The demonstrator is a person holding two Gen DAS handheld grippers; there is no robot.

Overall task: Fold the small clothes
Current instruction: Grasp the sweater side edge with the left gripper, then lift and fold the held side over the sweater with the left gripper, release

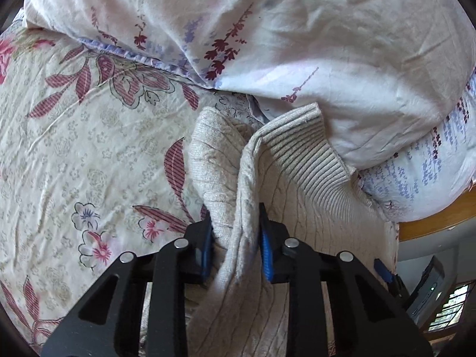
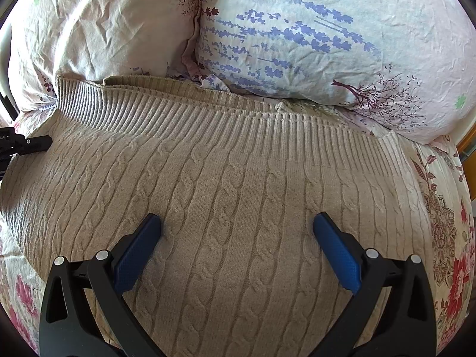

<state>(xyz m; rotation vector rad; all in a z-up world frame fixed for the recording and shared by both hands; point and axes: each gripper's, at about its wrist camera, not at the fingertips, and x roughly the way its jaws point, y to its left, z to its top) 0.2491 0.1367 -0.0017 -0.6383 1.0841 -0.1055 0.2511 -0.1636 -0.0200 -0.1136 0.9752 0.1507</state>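
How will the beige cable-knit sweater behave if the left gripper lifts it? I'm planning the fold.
Probably floppy: the sweater already bunches and drapes between the left gripper fingers. The thick knit suggests some weight, and its texture should resist slipping.

One beige cable-knit sweater, two pillows, two grippers, one floral bedsheet.

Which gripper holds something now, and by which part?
The left gripper pinches a bunched side edge of the sweater. The right gripper is open, holding nothing.
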